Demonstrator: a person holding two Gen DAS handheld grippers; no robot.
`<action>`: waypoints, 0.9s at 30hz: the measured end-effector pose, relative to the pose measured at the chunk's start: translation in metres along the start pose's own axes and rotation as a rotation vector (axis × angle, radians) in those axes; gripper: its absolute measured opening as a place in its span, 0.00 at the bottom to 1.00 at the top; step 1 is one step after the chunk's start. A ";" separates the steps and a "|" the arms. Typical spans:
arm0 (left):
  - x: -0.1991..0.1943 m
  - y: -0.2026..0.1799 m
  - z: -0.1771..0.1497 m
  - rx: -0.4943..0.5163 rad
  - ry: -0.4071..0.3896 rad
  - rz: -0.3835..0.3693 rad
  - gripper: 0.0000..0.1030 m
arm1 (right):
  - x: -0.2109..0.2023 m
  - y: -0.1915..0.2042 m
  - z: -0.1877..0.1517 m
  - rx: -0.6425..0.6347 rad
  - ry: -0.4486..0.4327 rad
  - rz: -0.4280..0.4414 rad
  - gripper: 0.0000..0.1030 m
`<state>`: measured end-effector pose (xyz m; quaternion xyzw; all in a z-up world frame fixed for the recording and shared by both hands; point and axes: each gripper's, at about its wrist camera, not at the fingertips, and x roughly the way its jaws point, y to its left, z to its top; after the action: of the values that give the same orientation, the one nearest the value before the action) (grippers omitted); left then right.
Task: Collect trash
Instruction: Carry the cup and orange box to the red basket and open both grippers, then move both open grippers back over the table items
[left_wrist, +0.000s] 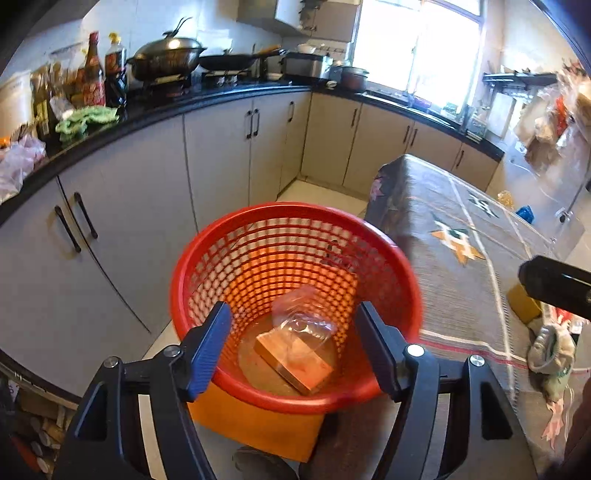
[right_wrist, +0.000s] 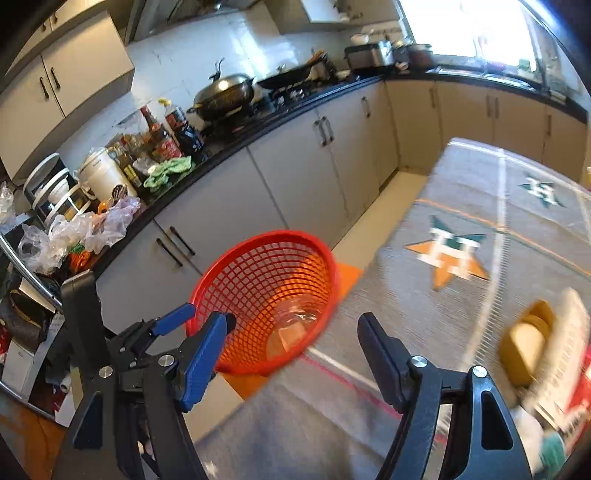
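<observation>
Two grippers are working this kitchen, and you are standing between the dark counter on the left and the cloth-covered table (right_wrist: 480, 206) on the right. Starting at the left: your left gripper (left_wrist: 295, 347) is hovering right over the red mesh basket (left_wrist: 207, 266), jaws standing well apart with nothing pinched between the blue pads. Framed between those fingers, down on the basket floor, a small tan box (left_wrist: 295, 363) is lying flat with a clear plastic bag (left_wrist: 303, 314) crumpled on top of it. So those two pieces of trash are already sitting in the bin, which I am reading as the drop step finishing on that side.

Moving right, your right gripper (right_wrist: 295, 347) is pointing down at the near edge of the table, jaws also spread wide and holding nothing. The basket is showing just left of its gap, standing on an orange mat (right_wrist: 347, 277) on the floor, hard against the table's left edge.

Farther right, near the table's near-right corner, more litter is waiting: a yellowish box (right_wrist: 524, 339) with a white-and-red printed packet (right_wrist: 565, 354) beside it, both smeared by motion blur, so I cannot tell you exactly what they are.

Next, I am judging that you are heading for that pile. You are needing to swing the right gripper over, keep the jaws wide, straddle the yellowish box cleanly, then close and carry it left to the basket.
</observation>
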<state>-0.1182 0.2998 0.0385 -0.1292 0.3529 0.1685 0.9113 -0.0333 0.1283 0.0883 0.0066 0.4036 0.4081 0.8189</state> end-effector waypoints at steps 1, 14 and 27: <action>-0.003 -0.006 -0.001 0.005 -0.002 0.000 0.67 | -0.010 -0.002 -0.004 0.001 -0.015 -0.003 0.76; -0.026 -0.120 -0.032 0.201 0.032 -0.196 0.67 | -0.141 -0.097 -0.086 0.195 -0.155 -0.098 0.76; -0.037 -0.182 -0.048 0.294 0.070 -0.294 0.69 | -0.179 -0.156 -0.144 0.345 -0.153 -0.167 0.76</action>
<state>-0.1005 0.1088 0.0505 -0.0510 0.3827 -0.0240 0.9222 -0.0862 -0.1421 0.0552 0.1442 0.4031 0.2618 0.8650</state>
